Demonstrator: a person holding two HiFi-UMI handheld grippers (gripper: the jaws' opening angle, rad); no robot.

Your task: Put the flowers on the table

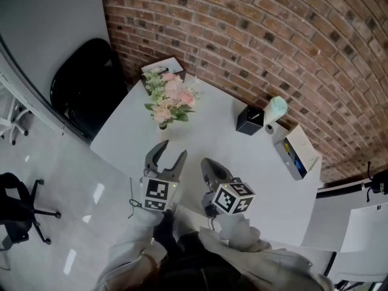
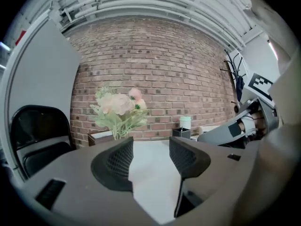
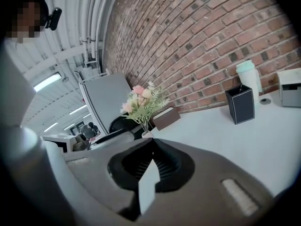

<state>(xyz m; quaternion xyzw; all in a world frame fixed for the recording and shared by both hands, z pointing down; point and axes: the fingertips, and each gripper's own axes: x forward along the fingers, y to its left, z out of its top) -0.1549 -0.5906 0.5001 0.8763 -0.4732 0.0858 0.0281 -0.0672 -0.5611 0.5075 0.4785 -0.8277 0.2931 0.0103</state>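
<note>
Just short of the flowers (image 1: 171,102), themselves standing upright on the table (image 1: 254,156), left gripper (image 1: 173,150) is hovering jaws spread, right gripper (image 1: 209,165) jaws pressed together, both empty, placement seemingly done.

Side by side, the left tongs (image 1: 174,150) gape empty while the right tongs (image 1: 208,164) are closed.

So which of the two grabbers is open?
The left gripper: its jaws stand apart, with only bare table between them. The right gripper has its jaws pressed together, holding nothing.
</note>
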